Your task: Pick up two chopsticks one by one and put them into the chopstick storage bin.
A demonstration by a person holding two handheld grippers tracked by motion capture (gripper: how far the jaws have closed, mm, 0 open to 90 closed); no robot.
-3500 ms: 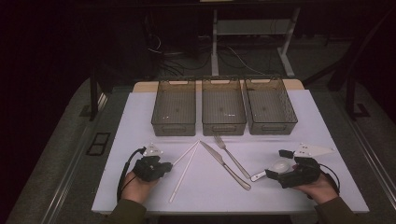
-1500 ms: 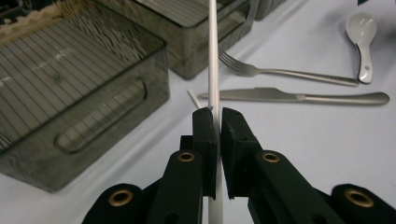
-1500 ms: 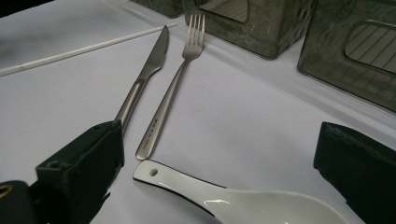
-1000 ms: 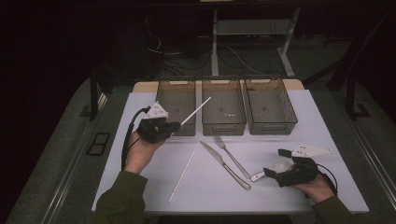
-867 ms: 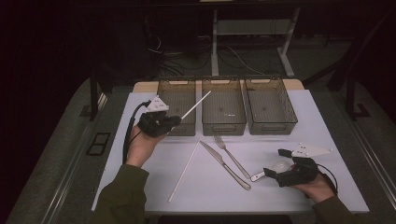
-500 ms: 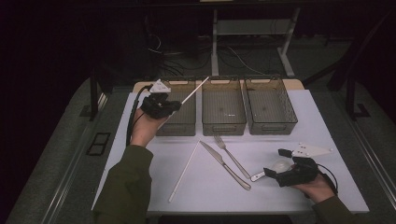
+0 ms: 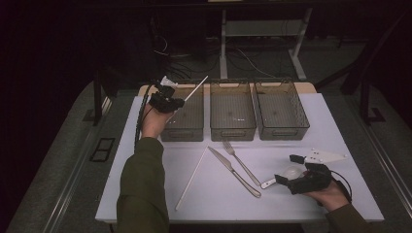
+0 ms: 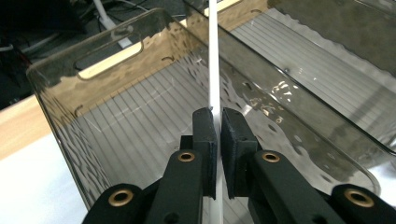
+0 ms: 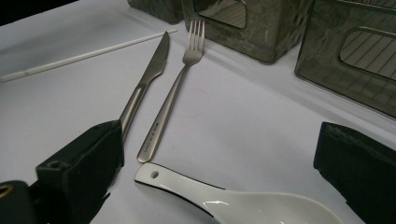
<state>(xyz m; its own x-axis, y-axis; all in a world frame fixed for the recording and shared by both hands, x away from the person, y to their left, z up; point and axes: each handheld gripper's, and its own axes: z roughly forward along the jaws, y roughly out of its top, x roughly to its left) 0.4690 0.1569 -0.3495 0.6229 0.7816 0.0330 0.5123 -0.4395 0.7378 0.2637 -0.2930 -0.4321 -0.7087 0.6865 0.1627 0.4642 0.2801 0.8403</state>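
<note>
Three empty bins [image 7: 232, 110]; chopstick [image 7: 195, 89] above leftmost.

A steel knife [image 7: 234, 172] and a steel fork [image 7: 241, 163] lie side by side near the middle of the white table [image 7: 291, 204], both slanting, blade tip and tines toward the far edge. Just left of the knife lies a long white stick [image 7: 191, 178], apart from it, its lower end near the front edge. Two smoky clear bins stand along the far edge, the middle bin [image 7: 232, 132] and the right bin [image 7: 284, 132], close beside each other. Behind them runs what looks like a wooden strip [image 7: 303, 87]. On the dark floor beyond lie cables [image 7: 243, 60] around a white frame [image 7: 223, 39]
</note>
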